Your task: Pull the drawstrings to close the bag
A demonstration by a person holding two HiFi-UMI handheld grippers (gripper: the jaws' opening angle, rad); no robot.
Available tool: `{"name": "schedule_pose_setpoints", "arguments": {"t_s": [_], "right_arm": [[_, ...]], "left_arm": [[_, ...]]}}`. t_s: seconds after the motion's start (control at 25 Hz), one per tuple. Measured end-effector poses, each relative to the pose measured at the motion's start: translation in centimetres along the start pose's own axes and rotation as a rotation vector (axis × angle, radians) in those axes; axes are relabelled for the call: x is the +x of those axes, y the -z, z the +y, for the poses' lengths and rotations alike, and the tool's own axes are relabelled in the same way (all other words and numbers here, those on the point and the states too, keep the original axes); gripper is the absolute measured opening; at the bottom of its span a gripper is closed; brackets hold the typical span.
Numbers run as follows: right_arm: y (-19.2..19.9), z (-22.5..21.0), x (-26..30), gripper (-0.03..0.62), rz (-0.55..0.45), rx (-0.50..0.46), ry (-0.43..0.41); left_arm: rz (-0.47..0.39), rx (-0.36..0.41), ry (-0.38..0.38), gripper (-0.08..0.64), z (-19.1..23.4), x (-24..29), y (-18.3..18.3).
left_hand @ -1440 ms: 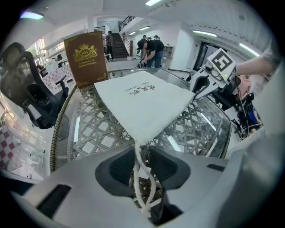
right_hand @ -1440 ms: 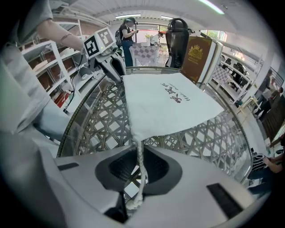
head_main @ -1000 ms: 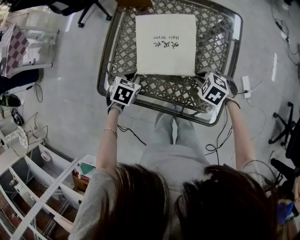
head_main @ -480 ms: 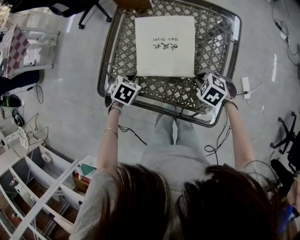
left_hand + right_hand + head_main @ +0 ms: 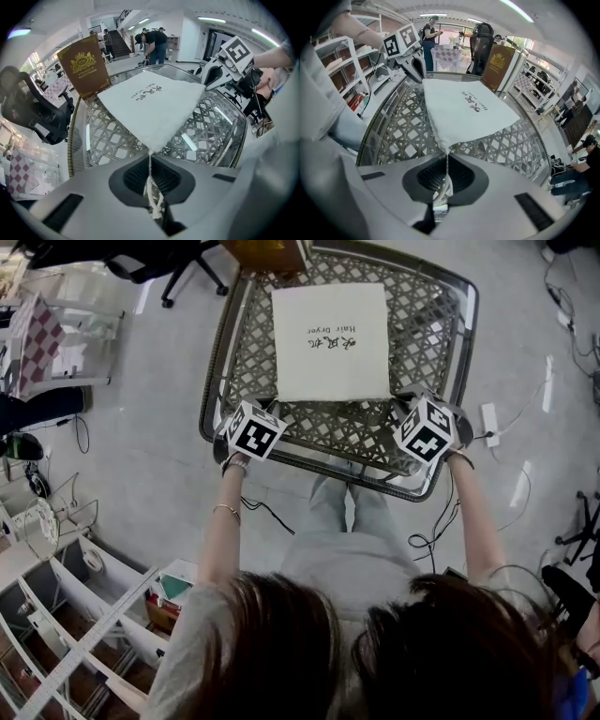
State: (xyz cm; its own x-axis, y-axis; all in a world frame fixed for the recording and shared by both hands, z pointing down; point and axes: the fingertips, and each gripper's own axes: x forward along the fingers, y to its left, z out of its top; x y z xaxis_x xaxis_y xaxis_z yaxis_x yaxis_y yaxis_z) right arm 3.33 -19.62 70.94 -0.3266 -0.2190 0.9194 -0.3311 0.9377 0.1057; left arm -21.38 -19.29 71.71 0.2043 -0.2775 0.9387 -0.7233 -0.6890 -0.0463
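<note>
A white cloth bag (image 5: 330, 341) with dark print lies flat on the lattice table (image 5: 427, 334). My left gripper (image 5: 269, 410) is at its near left corner and my right gripper (image 5: 401, 410) at its near right corner. In the left gripper view the jaws of the left gripper (image 5: 150, 158) are shut on a white drawstring (image 5: 151, 190) that runs taut to the bag's corner (image 5: 151, 149). The right gripper view shows the right gripper (image 5: 446, 161) shut on the other drawstring (image 5: 445, 183), which leads up to the bag (image 5: 464, 110).
A brown box (image 5: 267, 251) stands at the table's far edge. An office chair (image 5: 178, 259) is beyond the far left corner. Cables (image 5: 431, 521) and a power strip (image 5: 490, 418) lie on the floor to the right. White shelving (image 5: 84, 606) stands at the lower left.
Both grippers stay at the bag's near corners. The whole view has shifted a little, and the bag's near edge looks slightly narrower.
</note>
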Motion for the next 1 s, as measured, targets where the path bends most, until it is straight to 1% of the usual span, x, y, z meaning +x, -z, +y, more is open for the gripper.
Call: {"name": "schedule_pose_setpoints", "arguments": {"t_s": [0.08,0.4,0.52,0.68,1.0], "right_arm": [[-0.3,-0.4,-0.7,0.025,-0.015,0.012,0.01],[-2.1,-2.5,-3.8,0.025,-0.064,-0.022,0.103],[-2.9,-3.5,-5.1,0.025,-0.095,-0.002,0.129],[-3.8,-4.6,-6.7,0.025,-0.124,0.01,0.159],[-6.2,-7.7,-11.5,0.025,-0.214,0.013,0.27]], "left_arm": [[-0.015,0.0,-0.007,0.028,0.1,-0.6,-0.4],[-0.093,-0.002,-0.034,0.028,1.0,-3.4,-2.6],[-0.123,-0.004,-0.05,0.027,1.4,-4.6,-3.5],[-0.164,0.013,-0.081,0.026,2.1,-6.4,-5.0],[-0.295,0.026,-0.156,0.026,3.9,-10.9,-8.7]]}}
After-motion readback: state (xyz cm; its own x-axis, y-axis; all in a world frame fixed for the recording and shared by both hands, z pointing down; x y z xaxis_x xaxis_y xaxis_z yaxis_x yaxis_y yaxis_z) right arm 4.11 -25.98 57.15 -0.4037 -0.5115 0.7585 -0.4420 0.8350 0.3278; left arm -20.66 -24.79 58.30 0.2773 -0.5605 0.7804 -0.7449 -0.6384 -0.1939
